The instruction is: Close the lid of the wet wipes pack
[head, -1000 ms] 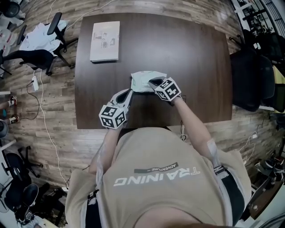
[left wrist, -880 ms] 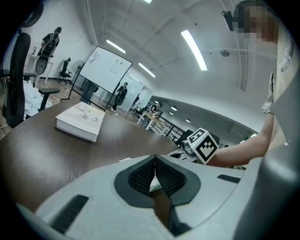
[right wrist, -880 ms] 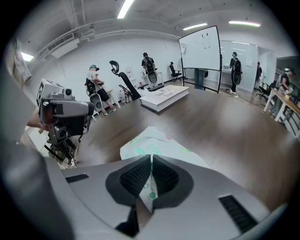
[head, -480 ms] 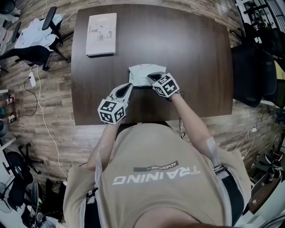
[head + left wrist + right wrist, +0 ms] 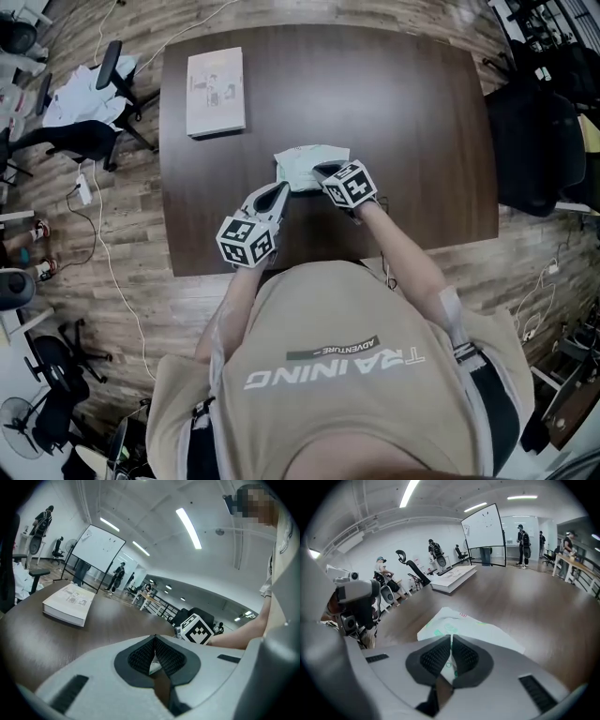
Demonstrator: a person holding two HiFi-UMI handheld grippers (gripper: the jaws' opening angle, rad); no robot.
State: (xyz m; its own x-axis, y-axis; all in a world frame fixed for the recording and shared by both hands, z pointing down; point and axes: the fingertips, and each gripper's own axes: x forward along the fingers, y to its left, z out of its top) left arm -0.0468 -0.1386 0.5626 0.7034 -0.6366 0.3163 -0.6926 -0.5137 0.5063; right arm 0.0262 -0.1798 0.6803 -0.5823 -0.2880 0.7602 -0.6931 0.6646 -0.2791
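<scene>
The wet wipes pack is white with green print and lies flat on the dark wooden table, near its front middle. In the right gripper view the pack spreads out just beyond the jaws, and I cannot make out its lid. My right gripper is shut and sits over the pack's near right corner. My left gripper is also shut, its tips just off the pack's near left corner. A sliver of white shows behind the left gripper. The right gripper holds nothing visible.
A closed book lies at the table's far left corner and shows again as a book in the left gripper view. Office chairs stand to the left of the table, and dark bags to its right.
The head camera has shifted slightly. Both grippers stay shut at the pack's near edge, and the left one has edged a little closer to it.
</scene>
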